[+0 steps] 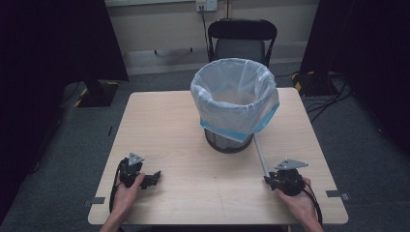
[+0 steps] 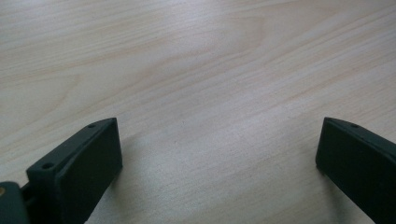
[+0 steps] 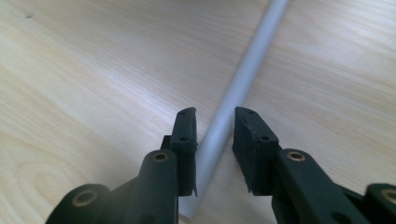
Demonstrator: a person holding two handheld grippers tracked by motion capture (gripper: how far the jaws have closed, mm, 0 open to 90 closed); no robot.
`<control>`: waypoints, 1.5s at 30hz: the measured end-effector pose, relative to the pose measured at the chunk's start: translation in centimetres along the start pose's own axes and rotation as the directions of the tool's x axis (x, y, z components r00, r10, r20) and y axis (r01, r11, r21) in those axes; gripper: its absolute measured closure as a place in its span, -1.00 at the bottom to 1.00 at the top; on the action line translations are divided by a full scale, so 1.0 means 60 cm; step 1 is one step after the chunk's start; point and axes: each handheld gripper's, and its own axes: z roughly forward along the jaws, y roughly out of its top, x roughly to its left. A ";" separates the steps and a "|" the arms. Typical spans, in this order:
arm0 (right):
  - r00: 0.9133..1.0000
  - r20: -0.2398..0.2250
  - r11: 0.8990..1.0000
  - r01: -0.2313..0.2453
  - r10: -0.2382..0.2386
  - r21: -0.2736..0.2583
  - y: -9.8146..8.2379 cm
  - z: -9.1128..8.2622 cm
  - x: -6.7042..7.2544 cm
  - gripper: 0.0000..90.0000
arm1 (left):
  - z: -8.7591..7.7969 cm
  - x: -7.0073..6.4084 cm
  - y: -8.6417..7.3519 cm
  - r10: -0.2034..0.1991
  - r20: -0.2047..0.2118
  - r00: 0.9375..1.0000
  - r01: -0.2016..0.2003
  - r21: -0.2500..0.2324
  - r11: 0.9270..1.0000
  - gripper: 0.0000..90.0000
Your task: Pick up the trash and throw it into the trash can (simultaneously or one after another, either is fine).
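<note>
A thin grey rod (image 1: 259,154) lies on the wooden table (image 1: 179,125), running from the foot of the bin toward the front right. My right gripper (image 1: 267,180) sits at the rod's near end. In the right gripper view the rod (image 3: 252,60) passes between the jaws of the right gripper (image 3: 215,116), which stand close on either side of it with only slivers of room; I see no firm press. My left gripper (image 1: 155,176) rests at the front left. Its jaws are wide apart over bare wood in the left gripper view (image 2: 219,135).
A dark mesh bin (image 1: 227,142) lined with a white bag (image 1: 234,92) with a blue edge stands at the table's middle back. A black chair (image 1: 241,41) stands behind the table. Cables lie on the floor at the right.
</note>
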 end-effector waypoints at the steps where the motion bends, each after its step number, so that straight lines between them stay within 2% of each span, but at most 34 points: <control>1: 1.000 0.016 1.000 -0.006 0.006 0.002 0.000 -0.001 -0.002 0.58 | 0.000 0.000 0.000 0.000 0.000 1.000 0.000 0.000 1.000 -1.00; 6: 0.998 0.038 0.999 -0.048 0.048 0.005 -0.003 -0.005 -0.012 0.65 | 0.000 0.000 0.000 0.000 0.000 1.000 0.000 0.000 1.000 -1.00; 11: 0.997 0.061 0.998 -0.057 0.057 0.013 -0.001 -0.005 -0.009 0.67 | 0.000 0.000 0.000 -0.001 0.000 1.000 0.001 0.000 1.000 -1.00; 16: 0.992 0.092 0.996 -0.093 0.091 0.017 0.000 -0.006 -0.015 0.71 | 0.000 0.000 0.000 0.000 0.000 1.000 0.000 0.000 1.000 -1.00; 19: 0.988 0.096 0.993 -0.119 0.117 0.016 -0.001 -0.007 -0.022 0.74 | 0.000 0.000 0.000 0.000 0.000 1.000 0.000 0.000 1.000 -1.00; 28: 0.976 0.119 0.984 -0.179 0.180 -0.018 -0.003 -0.013 -0.037 0.78 | 0.000 0.000 0.000 0.000 0.000 1.000 0.000 0.000 1.000 -1.00; 30: 0.975 0.123 0.982 -0.184 0.187 -0.036 -0.002 -0.016 -0.039 0.79 | 0.000 0.000 0.000 0.000 0.000 1.000 0.000 0.000 1.000 -1.00; 37: 0.970 0.136 0.979 -0.197 0.202 -0.049 -0.003 -0.022 -0.042 0.79 | 0.000 0.000 0.000 0.000 0.000 1.000 0.000 0.000 1.000 -1.00; 45: 0.956 0.167 0.969 -0.226 0.239 -0.097 -0.003 -0.032 -0.051 0.79 | 0.000 0.000 0.000 0.000 0.000 1.000 0.000 0.000 1.000 -1.00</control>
